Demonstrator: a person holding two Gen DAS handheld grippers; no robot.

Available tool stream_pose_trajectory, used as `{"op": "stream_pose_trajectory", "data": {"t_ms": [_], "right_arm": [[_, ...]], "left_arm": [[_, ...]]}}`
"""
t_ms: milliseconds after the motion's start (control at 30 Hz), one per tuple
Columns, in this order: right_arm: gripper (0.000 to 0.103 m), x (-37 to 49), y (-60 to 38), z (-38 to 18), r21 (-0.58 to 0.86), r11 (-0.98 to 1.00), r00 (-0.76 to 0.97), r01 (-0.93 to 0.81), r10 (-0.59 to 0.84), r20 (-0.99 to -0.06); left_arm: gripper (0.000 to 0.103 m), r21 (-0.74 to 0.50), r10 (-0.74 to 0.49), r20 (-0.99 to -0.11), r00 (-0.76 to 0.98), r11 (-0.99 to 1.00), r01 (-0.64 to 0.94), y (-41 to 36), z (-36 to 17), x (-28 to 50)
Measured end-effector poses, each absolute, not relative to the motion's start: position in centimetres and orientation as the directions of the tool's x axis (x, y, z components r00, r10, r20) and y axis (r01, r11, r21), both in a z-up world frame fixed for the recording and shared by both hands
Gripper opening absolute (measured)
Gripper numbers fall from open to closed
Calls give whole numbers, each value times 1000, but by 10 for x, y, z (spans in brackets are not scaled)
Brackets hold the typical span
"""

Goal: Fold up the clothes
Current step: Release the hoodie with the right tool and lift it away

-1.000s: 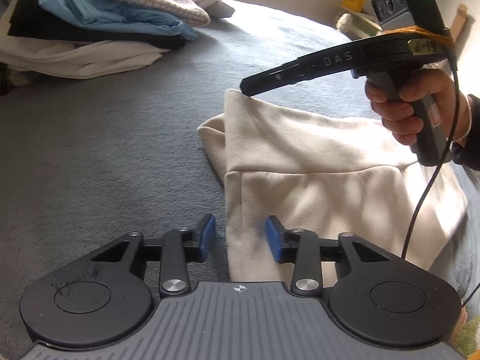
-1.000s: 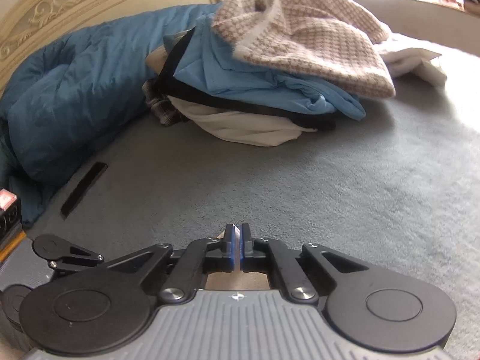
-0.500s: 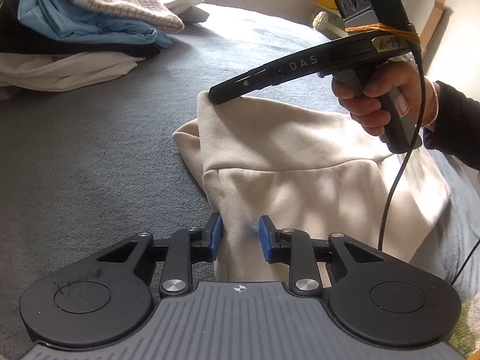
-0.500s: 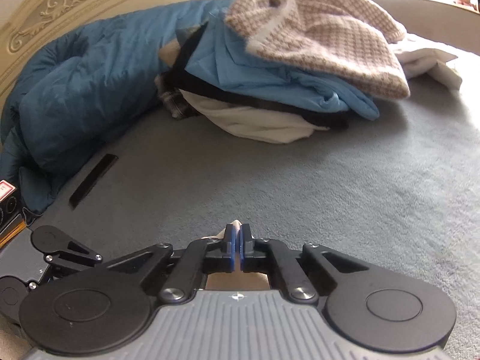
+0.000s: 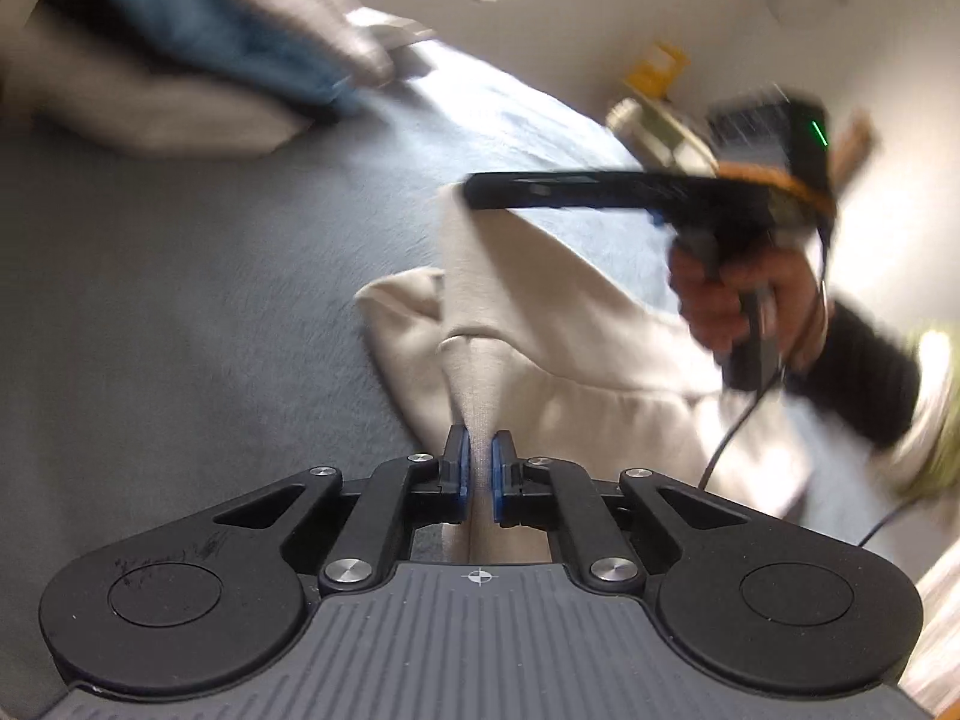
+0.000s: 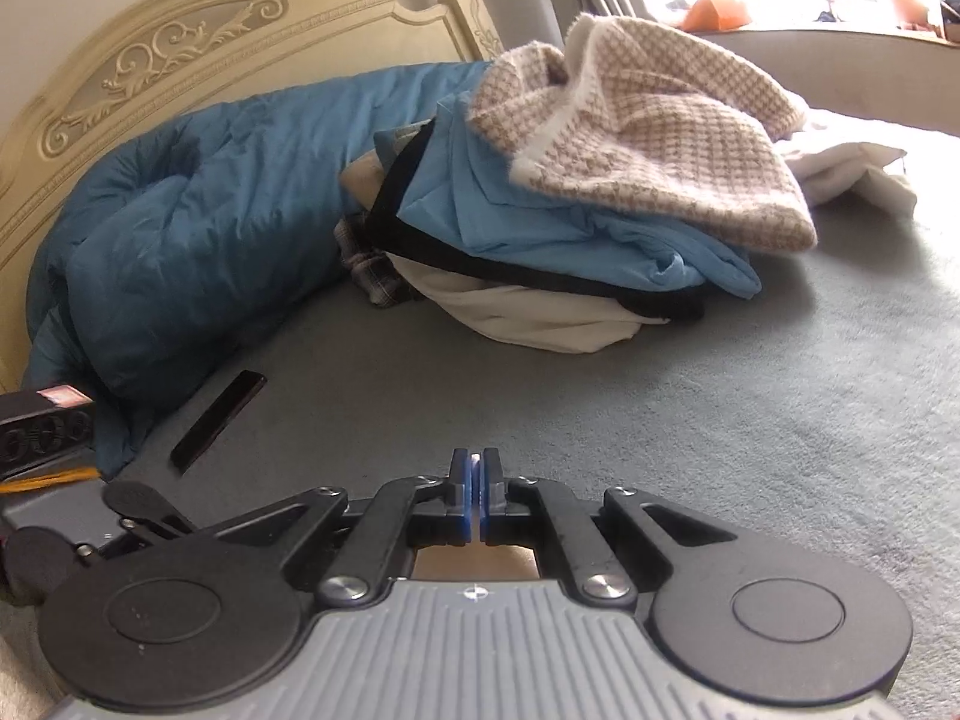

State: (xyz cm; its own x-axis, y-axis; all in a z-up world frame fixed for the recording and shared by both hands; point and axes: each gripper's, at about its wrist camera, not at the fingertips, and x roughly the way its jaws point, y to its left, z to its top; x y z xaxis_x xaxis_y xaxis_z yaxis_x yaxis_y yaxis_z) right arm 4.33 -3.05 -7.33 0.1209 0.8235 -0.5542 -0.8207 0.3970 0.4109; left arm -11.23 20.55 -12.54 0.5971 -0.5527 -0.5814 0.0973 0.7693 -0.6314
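While your left gripper [image 5: 478,471] has just been closing on the cream top [image 5: 576,360] lying on the bed [image 5: 180,300], your right gripper [image 6: 475,495] pinches its far corner. Pull unevenly and thin cloth could slip out.

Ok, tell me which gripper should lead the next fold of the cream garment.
Probably the left gripper: it pinches the cream garment at its near edge. The right gripper holds a far corner aloft, so it would likely follow.
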Motion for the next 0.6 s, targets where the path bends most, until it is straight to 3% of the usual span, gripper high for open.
{"op": "stream_pose_trajectory", "data": {"t_ms": [167,200,333,433,467,600], "right_arm": [[1,43,-21,-87,416,410,117,-811,812,-571],[1,44,-19,-91,421,418,118,-805,808,-578],[1,45,-12,-107,434,442,109,-785,788,-605],[1,44,-9,-112,430,454,114,-780,780,-615],[1,45,-10,-112,433,456,115,-778,780,-615],[1,44,-12,-109,429,456,120,-780,781,-613]], "left_arm": [[4,-906,-715,-377,589,417,-73,239,-164,-112],[4,-909,-711,-383,589,405,-102,242,-169,-112],[8,-790,-632,-544,552,607,-84,226,-159,-106],[28,-651,-546,-627,556,759,12,204,-139,-103],[31,-605,-520,-643,561,795,43,197,-133,-102],[30,-488,-463,-664,588,863,129,178,-122,-95]]}}
